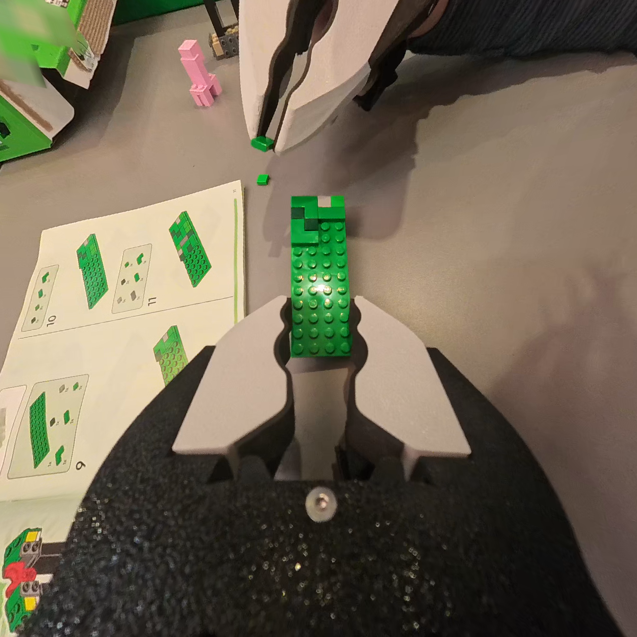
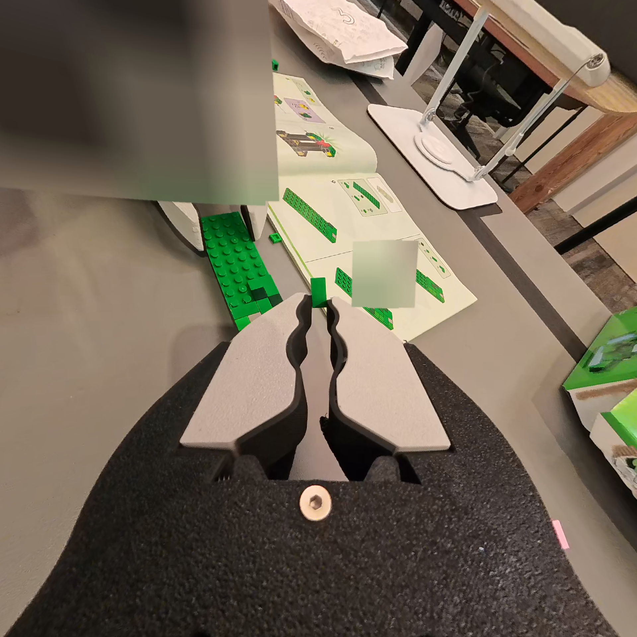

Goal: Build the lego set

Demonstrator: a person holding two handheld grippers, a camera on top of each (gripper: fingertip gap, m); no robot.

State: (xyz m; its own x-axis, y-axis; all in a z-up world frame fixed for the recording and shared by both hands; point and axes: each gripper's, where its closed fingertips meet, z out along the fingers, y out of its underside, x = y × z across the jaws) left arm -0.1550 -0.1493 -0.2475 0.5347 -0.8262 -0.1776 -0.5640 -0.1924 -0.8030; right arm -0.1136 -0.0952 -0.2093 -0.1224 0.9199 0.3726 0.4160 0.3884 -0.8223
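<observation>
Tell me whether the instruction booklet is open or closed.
Open. The instruction booklet lies spread flat on the grey table, showing printed build-step pages beside the green plate, with its centre fold visible in the right wrist view.

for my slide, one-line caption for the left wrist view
Left gripper steadies the green plate while the right gripper holds a small green tile.

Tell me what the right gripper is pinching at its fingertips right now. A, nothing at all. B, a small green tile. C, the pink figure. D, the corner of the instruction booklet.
B: the right gripper is closed on a small green tile at its tips, while the pink figure stands apart on the table and the instruction booklet lies untouched.
</observation>
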